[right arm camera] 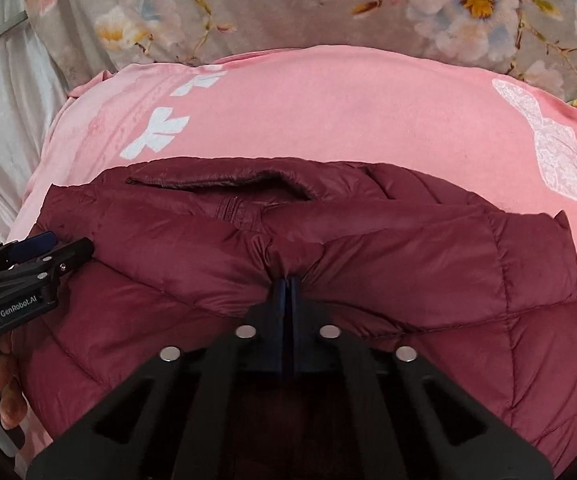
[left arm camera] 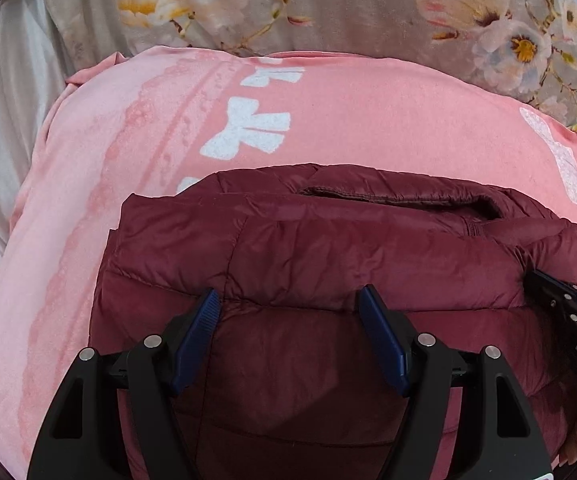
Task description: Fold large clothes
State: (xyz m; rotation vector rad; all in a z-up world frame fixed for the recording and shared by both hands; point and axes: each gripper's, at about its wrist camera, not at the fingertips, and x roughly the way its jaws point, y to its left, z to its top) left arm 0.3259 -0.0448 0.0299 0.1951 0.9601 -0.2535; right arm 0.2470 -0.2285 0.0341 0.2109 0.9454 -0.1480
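A dark red quilted puffer jacket [left arm camera: 328,260] lies folded on a pink blanket [left arm camera: 348,120], collar at the far edge. My left gripper [left arm camera: 290,300] is open, its blue pads just above the jacket's near left part, holding nothing. My right gripper [right arm camera: 287,284] is shut on a pinched fold of the jacket [right arm camera: 368,260] near its middle. In the right wrist view the left gripper [right arm camera: 44,248] shows at the left edge over the jacket. In the left wrist view the right gripper's black body [left arm camera: 568,312] shows at the right edge.
The pink blanket [right arm camera: 328,120] with white bow prints covers the bed. A grey floral pillow or quilt [left arm camera: 328,4] lies behind it. White sheets [left arm camera: 0,120] lie at the left. A hand [right arm camera: 4,384] holds the left gripper's handle.
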